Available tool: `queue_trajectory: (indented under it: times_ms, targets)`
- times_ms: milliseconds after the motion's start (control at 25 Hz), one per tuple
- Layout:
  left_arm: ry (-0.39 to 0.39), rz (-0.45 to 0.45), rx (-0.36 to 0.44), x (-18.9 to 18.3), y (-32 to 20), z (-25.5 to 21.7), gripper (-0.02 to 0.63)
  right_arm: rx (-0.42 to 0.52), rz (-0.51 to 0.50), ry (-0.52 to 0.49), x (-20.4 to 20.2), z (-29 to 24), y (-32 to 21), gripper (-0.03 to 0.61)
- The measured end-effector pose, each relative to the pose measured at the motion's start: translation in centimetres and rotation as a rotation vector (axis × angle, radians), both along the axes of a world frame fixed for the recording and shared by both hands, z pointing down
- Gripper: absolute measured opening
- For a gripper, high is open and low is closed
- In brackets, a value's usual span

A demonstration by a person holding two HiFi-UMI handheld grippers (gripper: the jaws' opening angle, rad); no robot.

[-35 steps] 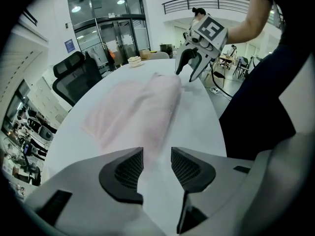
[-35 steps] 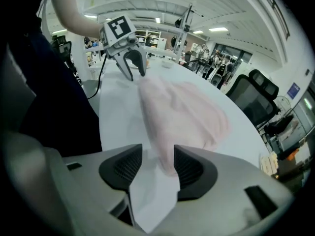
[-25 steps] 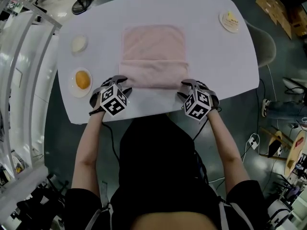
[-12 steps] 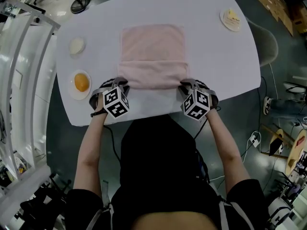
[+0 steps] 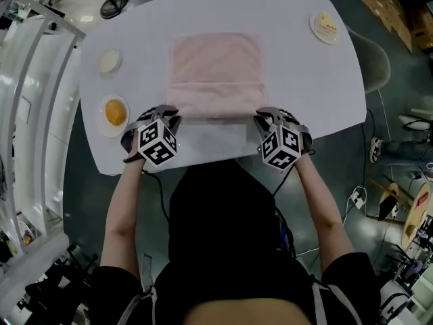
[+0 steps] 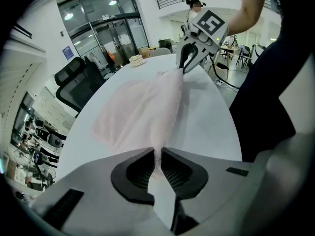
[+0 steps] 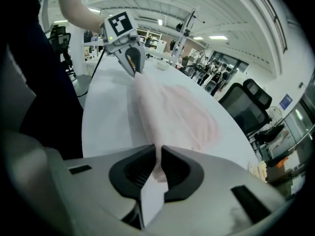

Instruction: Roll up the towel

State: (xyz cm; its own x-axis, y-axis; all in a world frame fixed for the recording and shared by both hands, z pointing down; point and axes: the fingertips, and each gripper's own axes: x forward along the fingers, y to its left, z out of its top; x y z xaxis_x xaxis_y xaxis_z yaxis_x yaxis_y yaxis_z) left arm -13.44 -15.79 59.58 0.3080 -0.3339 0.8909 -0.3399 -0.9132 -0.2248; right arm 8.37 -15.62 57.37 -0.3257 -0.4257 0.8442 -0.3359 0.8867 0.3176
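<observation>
Jaws of the left gripper point(image 6: 158, 150): all but together after just closing, pads pinching a thin edge of the pink towel point(image 6: 147, 107). Jaws of the right gripper point(image 7: 158, 149): in the same state, also just closing, and clamped on the towel's edge at the opposite end. Each gripper view shows the other gripper at the far end of the same edge, with the cloth running as a raised ridge between them. Towel, head view: it lies flat on the middle of the white table point(image 5: 298, 80), with its near part folded over onto itself. The two grippers hold the near corners of that fold, left at the left corner and right at the right. Bare tabletop shows between the held edge and the person's dark-clothed body. Left of the towel, well apart from it: a plate point(image 5: 101, 120) bearing an orange item, and beyond it a small pale dish point(image 5: 102, 61). Far right corner of the table: a second plate point(image 5: 316, 32) with a yellowish item.
</observation>
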Motion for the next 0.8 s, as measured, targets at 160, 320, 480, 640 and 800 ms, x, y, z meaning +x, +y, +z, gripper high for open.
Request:
queue_trajectory:
  times_ms: [160,320,480,640,800]
  targets:
    - [0.015,0.001,0.009,-0.1,0.4,-1.0,0.044,0.025,0.013,-0.005,-0.2,-1.3,0.1,0.040]
    - [0.020,0.013,0.004,-0.2,1.4,-1.3,0.044,0.032,0.011,-0.005,-0.4,-2.0,0.9,0.040]
    - [0.021,0.038,-0.024,-0.3,3.3,-1.1,0.044,0.017,0.001,0.000,-0.5,-2.0,2.5,0.040]
    - [0.022,0.071,-0.072,-0.6,5.5,-1.1,0.044,-0.015,-0.007,0.001,-0.8,-1.9,4.5,0.040]
    - [0.042,0.102,-0.154,-0.8,8.4,-1.3,0.044,-0.084,-0.012,-0.013,-1.1,-2.0,6.9,0.040]
